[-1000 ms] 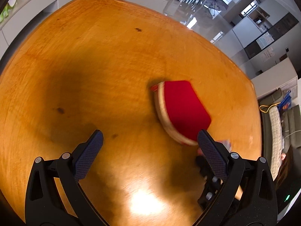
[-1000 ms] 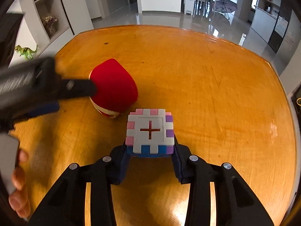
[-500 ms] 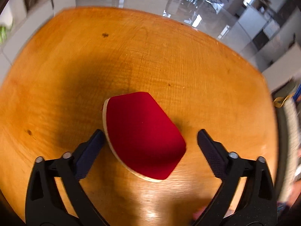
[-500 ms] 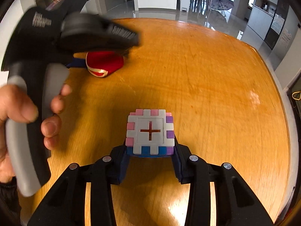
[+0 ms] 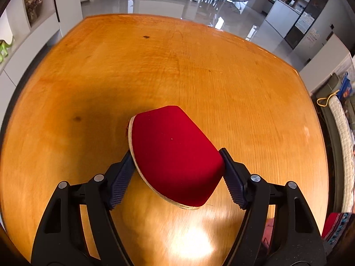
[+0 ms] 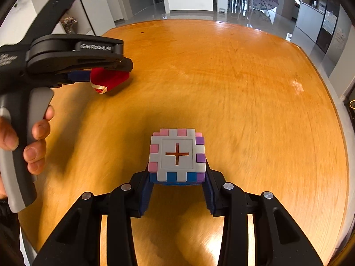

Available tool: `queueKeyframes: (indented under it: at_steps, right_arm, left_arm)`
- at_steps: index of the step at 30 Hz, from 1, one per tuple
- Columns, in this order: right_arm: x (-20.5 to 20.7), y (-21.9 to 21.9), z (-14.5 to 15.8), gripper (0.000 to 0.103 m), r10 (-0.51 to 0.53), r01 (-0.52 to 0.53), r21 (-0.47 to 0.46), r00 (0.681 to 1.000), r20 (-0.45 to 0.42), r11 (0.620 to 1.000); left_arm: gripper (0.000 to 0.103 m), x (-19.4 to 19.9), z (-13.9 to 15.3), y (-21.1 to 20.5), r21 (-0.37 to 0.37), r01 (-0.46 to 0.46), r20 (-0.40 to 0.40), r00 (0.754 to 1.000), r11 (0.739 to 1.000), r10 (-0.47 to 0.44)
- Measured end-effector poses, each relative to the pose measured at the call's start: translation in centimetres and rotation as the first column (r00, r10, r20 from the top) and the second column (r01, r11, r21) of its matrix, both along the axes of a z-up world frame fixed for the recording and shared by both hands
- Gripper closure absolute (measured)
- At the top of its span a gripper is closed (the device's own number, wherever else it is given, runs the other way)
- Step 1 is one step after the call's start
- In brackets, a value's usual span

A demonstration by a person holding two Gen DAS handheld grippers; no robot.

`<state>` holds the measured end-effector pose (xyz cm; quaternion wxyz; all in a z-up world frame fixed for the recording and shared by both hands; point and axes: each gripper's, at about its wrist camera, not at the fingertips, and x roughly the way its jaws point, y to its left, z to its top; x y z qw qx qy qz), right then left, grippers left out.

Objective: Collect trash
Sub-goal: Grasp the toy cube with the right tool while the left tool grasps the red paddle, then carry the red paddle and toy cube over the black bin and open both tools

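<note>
Red box point(image 5: 175, 155) between closing left tool point(image 5: 177, 173)

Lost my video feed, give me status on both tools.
Left tool closing around red velvet box, pads at its sides. Right tool shut on puzzle cube. Nothing in the way.

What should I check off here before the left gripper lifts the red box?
1. Red box sits between the left gripper pads: ok.
2. Left jaws fully clamped: not ok, they are closing, both pads at the box's sides.
3. Box resting flat on the table: not ok, it looks tilted.
4. Right gripper shut on the puzzle cube: ok.
5. Trash bin in view: not ok.
</note>
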<state>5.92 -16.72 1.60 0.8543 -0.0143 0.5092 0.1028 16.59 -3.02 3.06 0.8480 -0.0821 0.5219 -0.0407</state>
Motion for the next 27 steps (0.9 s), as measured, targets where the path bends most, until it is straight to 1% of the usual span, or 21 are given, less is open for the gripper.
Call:
queueKeyframes:
  at_steps: [1,5,6,9,13,18,22,27]
  right_arm:
    - [-0.5,0.1,0.2,0.062,0.004,-0.004,0.005,1.000,0.001,1.000]
    - [-4.0,2.0,0.8,0.062,0.025,-0.025,0.033,1.000,0.011,0.999]
    - [-3.8,2.3,0.9,0.062,0.032,-0.033,0.040,0.999,0.011,0.999]
    - [-6.1,4.0,1.2,0.062,0.061,-0.061,0.062,0.998,0.013,0.996]
    - [-9.6,7.2,1.6,0.062,0.122,-0.123,0.065,0.992,0.018,0.990]
    - [-12.8,11.6,1.9,0.062,0.208,-0.209,0.068,0.978,0.028,0.975]
    - [-15.5,15.4,2.3,0.062,0.287,-0.289,0.051,0.957,0.038,0.956]
    - [-18.4,19.3,2.7,0.062,0.376,-0.379,0.056,0.925,0.050,0.924]
  left_arm:
    - [0.031,-0.6,0.2,-0.1,0.005,0.004,0.007,1.000,1.000,-0.004]
    - [0.031,-4.9,1.8,1.4,0.031,0.021,0.051,0.998,0.999,-0.023]
    - [0.031,-5.7,2.0,1.9,0.028,0.022,0.056,0.998,0.999,-0.024]
    - [0.031,-9.1,2.5,3.8,0.015,0.010,0.067,0.998,1.000,-0.011]
    - [0.031,-13.2,2.8,6.5,0.021,-0.013,0.085,0.996,1.000,0.011]
    - [0.031,-18.4,3.2,11.1,0.020,-0.068,0.118,0.991,0.998,0.065]
    - [0.031,-21.8,3.3,14.9,0.005,-0.116,0.132,0.985,0.993,0.114]
    - [0.031,-27.1,3.4,19.3,-0.021,-0.199,0.154,0.968,0.980,0.200]
